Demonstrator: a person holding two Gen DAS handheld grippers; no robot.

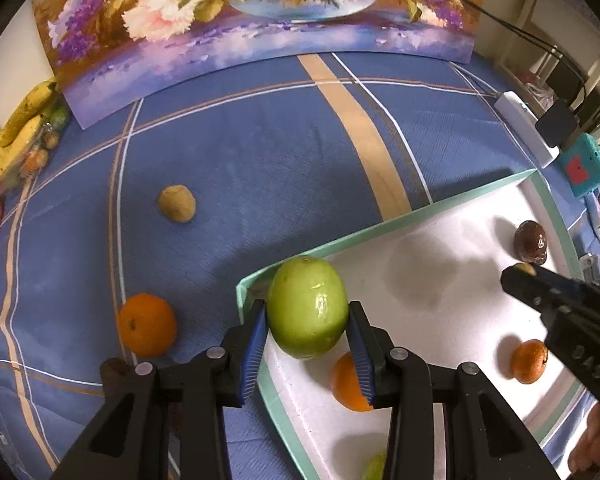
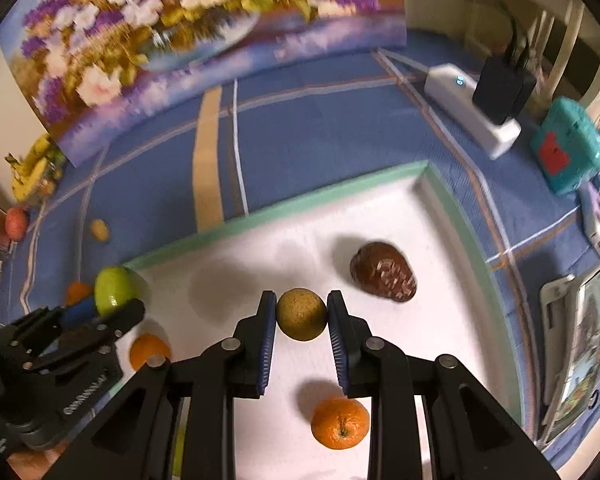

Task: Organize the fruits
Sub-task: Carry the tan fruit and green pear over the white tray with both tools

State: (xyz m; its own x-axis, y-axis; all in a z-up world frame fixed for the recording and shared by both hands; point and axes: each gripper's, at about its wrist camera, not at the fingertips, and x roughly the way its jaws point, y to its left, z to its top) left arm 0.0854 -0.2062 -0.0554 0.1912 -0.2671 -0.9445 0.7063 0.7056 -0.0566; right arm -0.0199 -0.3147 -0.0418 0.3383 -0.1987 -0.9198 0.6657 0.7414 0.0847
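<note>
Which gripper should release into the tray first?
Right. The right gripper holds the kiwi well inside the tray; the left gripper holds the green apple at its corner rim.

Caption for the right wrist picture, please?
Right gripper holds a kiwi above the white tray.

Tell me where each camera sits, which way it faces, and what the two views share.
Left wrist: on the left claw, looking forward along its fingers over the tray's left corner toward the painting; its fingers clamp a green fruit, and the right claw enters from the right.
Right wrist: on the right claw, looking across the tray; it grips a kiwi, and the left claw shows at left.
Shared: tray, painting, green fruit, a dark brown fruit, bananas.
</note>
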